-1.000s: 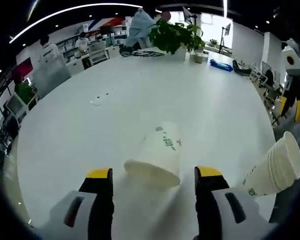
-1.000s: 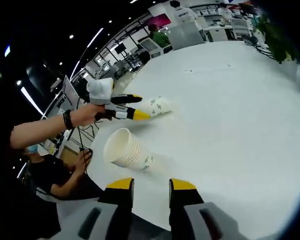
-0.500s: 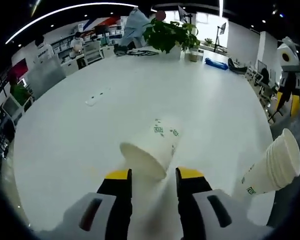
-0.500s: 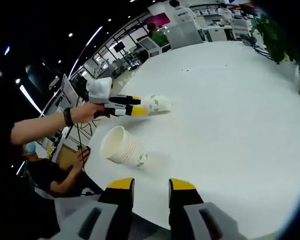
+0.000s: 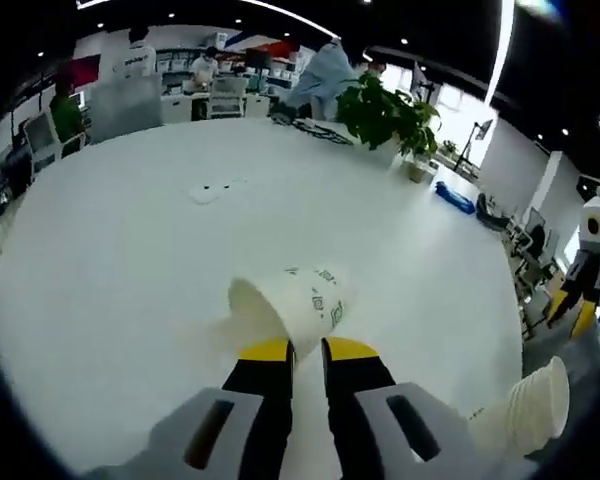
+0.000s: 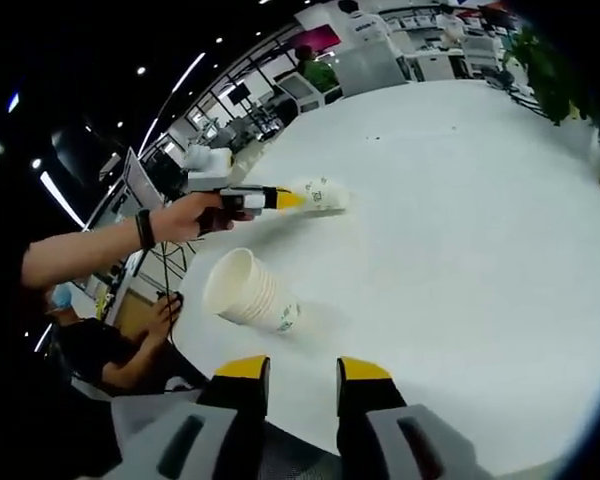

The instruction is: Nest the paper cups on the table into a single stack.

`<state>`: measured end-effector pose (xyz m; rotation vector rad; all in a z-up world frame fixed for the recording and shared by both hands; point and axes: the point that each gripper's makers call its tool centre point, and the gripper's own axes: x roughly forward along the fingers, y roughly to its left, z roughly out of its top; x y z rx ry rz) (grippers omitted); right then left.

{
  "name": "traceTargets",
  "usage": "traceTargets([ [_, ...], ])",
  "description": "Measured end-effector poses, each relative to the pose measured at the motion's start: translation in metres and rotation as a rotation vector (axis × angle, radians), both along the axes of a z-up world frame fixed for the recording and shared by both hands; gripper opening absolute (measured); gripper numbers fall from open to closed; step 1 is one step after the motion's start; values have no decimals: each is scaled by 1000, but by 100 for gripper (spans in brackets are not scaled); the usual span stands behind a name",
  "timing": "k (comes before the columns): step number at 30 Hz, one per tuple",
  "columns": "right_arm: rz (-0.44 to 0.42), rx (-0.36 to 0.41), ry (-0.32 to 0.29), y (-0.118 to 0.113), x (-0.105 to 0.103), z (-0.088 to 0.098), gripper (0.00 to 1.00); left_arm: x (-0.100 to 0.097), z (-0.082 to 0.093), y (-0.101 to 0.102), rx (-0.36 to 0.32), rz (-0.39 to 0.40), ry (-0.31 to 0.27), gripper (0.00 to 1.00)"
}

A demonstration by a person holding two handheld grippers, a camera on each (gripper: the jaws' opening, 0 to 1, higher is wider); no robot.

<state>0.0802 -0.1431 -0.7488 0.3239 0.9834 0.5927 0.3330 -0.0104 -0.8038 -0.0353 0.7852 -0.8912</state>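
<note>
Large round white bench (image 5: 130,260) in open office; potted plant (image 5: 385,115) at far edge, people at desks behind. Single paper cup (image 5: 295,300) lies on side, white with green print, rim pinched by closed jaws of left gripper (image 5: 306,350). One nested cup stack (image 6: 248,292) lies near right gripper (image 6: 303,368), jaws slightly apart, holding nothing.

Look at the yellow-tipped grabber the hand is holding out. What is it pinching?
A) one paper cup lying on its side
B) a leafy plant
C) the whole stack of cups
A: the left gripper has its jaws closed on the rim of the single paper cup, tipped sideways.
</note>
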Motion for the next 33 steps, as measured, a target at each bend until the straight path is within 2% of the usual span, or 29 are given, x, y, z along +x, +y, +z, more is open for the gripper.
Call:
traceTargets([
  [1,-4,-3,2,-3,0,-1,24,-5,1,-1,-21,34,29,8],
  [4,-16,-5,3,-4,-5,6,24,-7,6,-4,-82,81,61,0],
  [6,-19,-11,1,-7,-3,6,24,-16,13,-8,-92,91,56,0],
  [9,-23,-13,-3,-11,3,2,24,-13,15,-5,-71,59,28,0],
  [10,-24,-15,-6,-8,2,7,23,-14,17,-3,-59,45,19,0],
  [11,-23,-16,-8,-7,3,7,23,-27,25,-4,-44,21,9,0],
  [14,-12,-24,-30,-3,10,10,23,-33,29,0,-1,-56,-27,0],
  [18,7,-37,-67,4,26,14,23,-61,48,1,7,-133,-24,0],
  [19,11,-39,-81,6,33,16,23,-60,43,-1,25,-168,-30,0],
  [21,17,-40,-96,8,44,18,23,-68,48,2,49,-209,-36,0],
  [23,40,-44,-125,18,51,30,25,-73,52,4,68,-256,-46,0],
  [26,93,-81,-177,23,74,36,26,-80,64,5,89,-324,-58,0],
  [28,131,-116,-210,27,84,40,27,-87,76,4,97,-362,-72,0],
  [31,181,-169,-267,35,97,49,29,-97,86,2,107,-420,-75,0],
  [33,214,-211,-321,39,103,53,36,-110,91,-2,140,-479,-82,0],
])
